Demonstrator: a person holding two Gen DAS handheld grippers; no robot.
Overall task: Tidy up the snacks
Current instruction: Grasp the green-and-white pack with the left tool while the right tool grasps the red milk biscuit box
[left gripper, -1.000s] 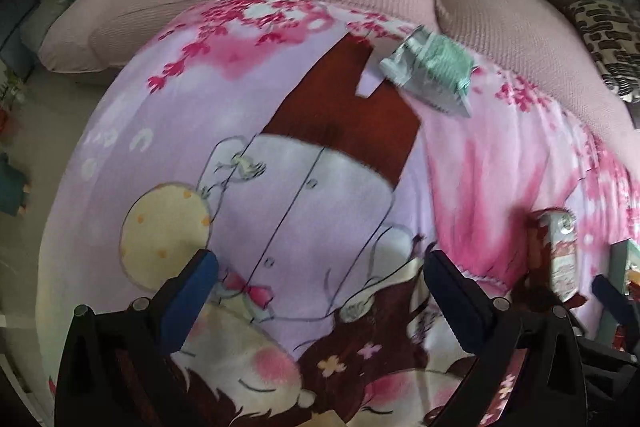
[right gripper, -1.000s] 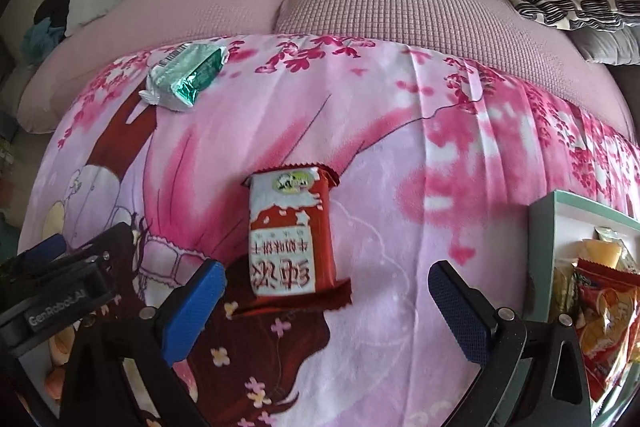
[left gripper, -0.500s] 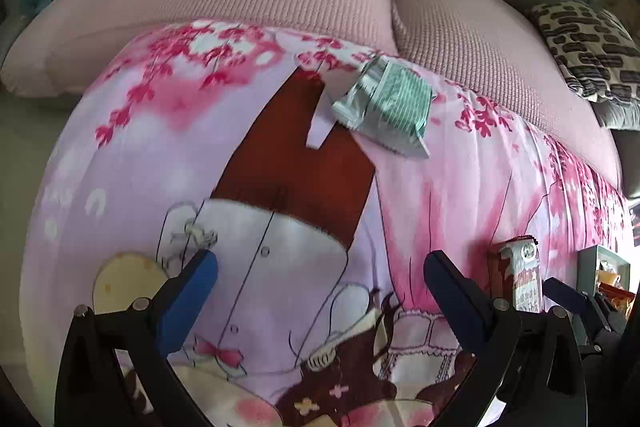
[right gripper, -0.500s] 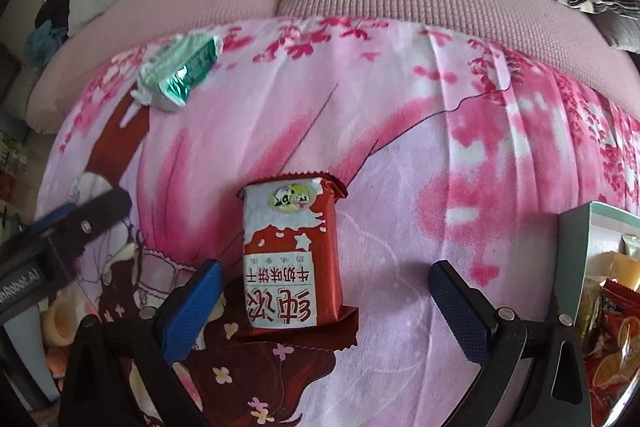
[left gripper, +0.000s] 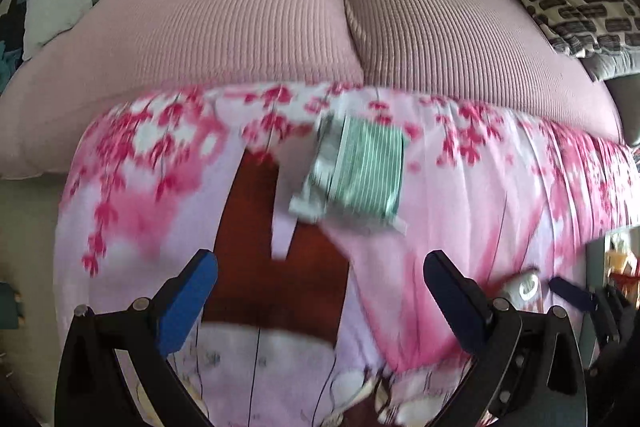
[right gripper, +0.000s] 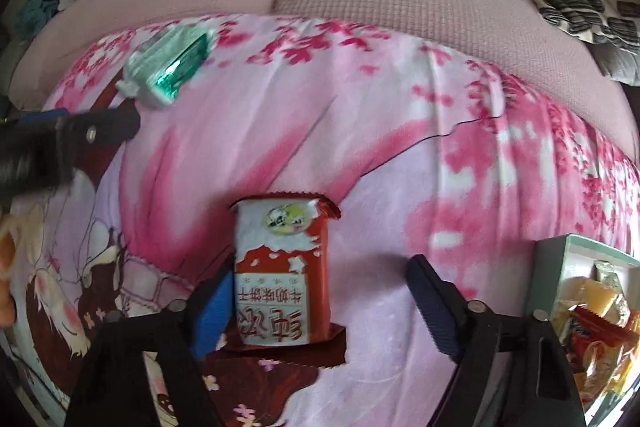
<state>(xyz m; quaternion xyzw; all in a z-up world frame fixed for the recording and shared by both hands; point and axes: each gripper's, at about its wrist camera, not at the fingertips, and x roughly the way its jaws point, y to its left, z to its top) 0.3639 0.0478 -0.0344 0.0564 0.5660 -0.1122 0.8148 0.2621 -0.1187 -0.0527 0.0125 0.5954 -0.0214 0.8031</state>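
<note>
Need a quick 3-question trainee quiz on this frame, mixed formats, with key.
1. True or false: the right gripper is shut on the red snack pack.
2. Which snack lies ahead of the left gripper? A) green striped pack B) red snack pack C) none
3. Fill in: in the right wrist view, the box that already holds snacks sits at the ____ edge.

Key: 1 false, its fingers are open around the pack; 2 A; 3 right.

Black-framed left hand-held gripper (left gripper: 320,291) and right hand-held gripper (right gripper: 320,301), blue finger pads (left gripper: 188,301), silver screws.
</note>
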